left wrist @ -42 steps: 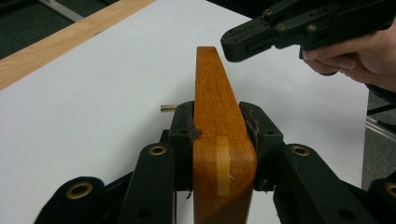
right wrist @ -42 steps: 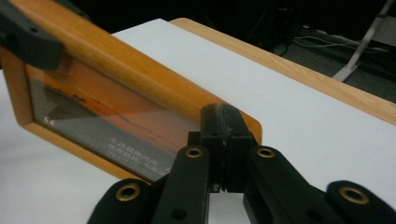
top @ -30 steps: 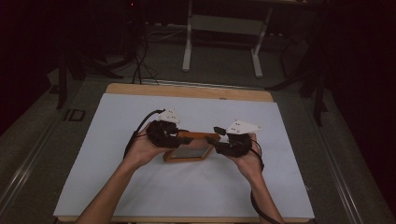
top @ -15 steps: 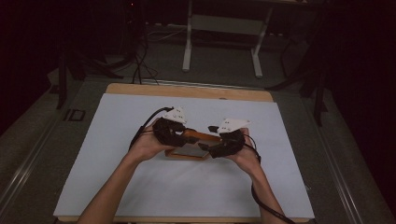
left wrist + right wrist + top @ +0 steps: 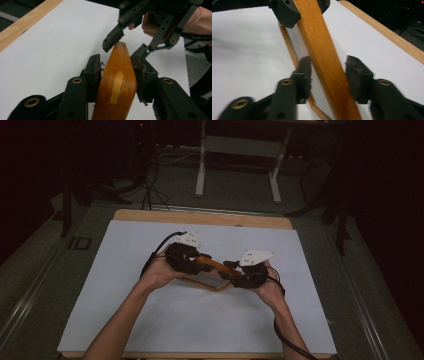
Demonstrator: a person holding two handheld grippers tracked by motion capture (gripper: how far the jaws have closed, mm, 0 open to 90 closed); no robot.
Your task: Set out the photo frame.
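An orange-brown wooden bar (image 5: 215, 265) spans between the two grippers over the white table top (image 5: 125, 310). My left gripper (image 5: 199, 262) grips its left end. In the left gripper view both pads touch the bar (image 5: 117, 85), though the left gripper (image 5: 117, 72) has just been opening. My right gripper (image 5: 231, 268) has just been closing around the other end. In the right gripper view the bar (image 5: 317, 37) stands between the right gripper's (image 5: 328, 72) jaws, with a white gap beside the right pad. A thin wooden-rimmed frame (image 5: 207, 281) lies under the bar.
The frame's rim (image 5: 289, 50) runs beneath the bar; I cannot tell if the two are joined. The table has a wooden edge (image 5: 200, 217) at the back. Beyond it stand a metal stand (image 5: 235, 150) and floor cables (image 5: 150, 190). Cables trail from both grippers.
The bar and the frame under it lay level across the table a second ago; now they slant, left end farther back. Both hands stayed near the table's middle.
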